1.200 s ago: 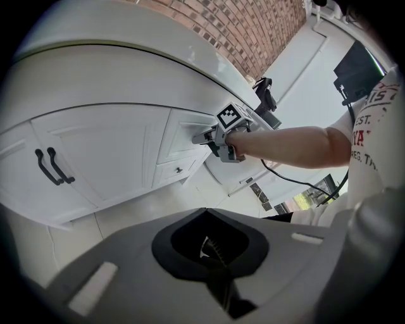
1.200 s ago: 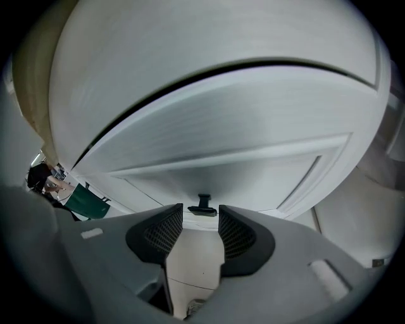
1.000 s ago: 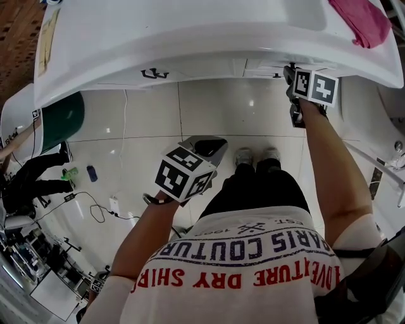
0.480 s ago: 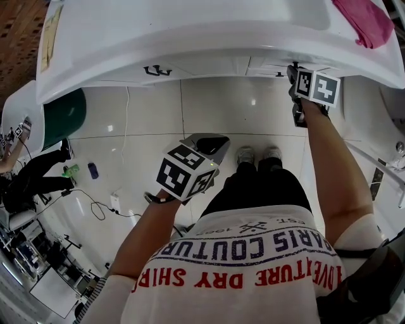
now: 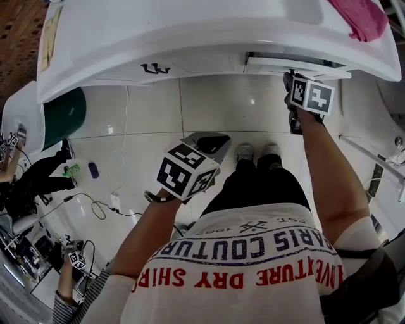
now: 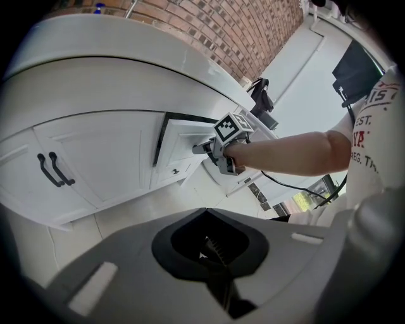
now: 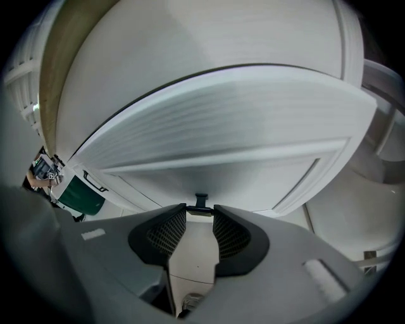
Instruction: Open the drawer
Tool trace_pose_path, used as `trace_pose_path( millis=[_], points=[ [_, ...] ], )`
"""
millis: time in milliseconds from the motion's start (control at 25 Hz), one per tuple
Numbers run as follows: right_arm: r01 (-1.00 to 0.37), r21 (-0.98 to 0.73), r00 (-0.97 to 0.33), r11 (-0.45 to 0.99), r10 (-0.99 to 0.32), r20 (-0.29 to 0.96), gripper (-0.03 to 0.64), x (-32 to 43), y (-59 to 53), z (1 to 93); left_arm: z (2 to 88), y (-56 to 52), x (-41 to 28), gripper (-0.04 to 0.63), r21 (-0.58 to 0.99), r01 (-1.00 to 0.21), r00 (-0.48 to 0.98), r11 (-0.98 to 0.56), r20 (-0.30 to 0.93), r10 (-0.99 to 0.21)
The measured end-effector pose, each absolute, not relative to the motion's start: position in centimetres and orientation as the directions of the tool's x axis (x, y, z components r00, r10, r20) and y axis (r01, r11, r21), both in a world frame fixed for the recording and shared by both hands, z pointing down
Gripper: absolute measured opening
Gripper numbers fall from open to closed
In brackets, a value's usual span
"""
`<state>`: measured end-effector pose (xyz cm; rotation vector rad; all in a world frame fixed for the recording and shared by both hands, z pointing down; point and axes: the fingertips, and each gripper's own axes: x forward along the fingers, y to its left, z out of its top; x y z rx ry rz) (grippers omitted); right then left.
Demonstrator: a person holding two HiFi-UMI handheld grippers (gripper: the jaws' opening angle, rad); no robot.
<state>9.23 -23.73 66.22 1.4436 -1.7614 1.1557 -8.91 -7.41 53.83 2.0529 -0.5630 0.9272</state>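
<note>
The white drawer (image 5: 297,62) under the countertop stands a little way out, with a dark gap above its front (image 6: 183,140). My right gripper (image 5: 290,76) is at its front edge, arm stretched forward. In the right gripper view the small black drawer handle (image 7: 201,202) sits across the tips of the right gripper (image 7: 200,212), whose pads are closed on its ends. The drawer's panelled front (image 7: 221,168) fills that view. My left gripper (image 5: 211,145) hangs in mid-air over the tiled floor, away from the cabinet, shut (image 6: 212,266) with nothing in it.
Left of the drawer are cabinet doors with a pair of black handles (image 5: 155,68). A pink cloth (image 5: 364,19) lies on the white countertop (image 5: 190,25). A green bin (image 5: 63,117) stands at left. The person's feet (image 5: 256,155) are on the floor, with cables and other people at far left.
The drawer has slid out from flush with the cabinet, and my right gripper has come back toward me with its handle. The left gripper has stayed where it was.
</note>
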Motion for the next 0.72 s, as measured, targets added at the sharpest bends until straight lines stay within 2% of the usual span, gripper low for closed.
trace_pose_path(
  millis=[720],
  points=[
    [-0.968, -0.246, -0.245, 0.051, -0.407, 0.880, 0.141, 9.2, -15.0, 66.5, 52.3, -4.2, -8.1, -0.005, 0.487, -0.639, 0.635, -0.595, 0.771, -0.051]
  ],
)
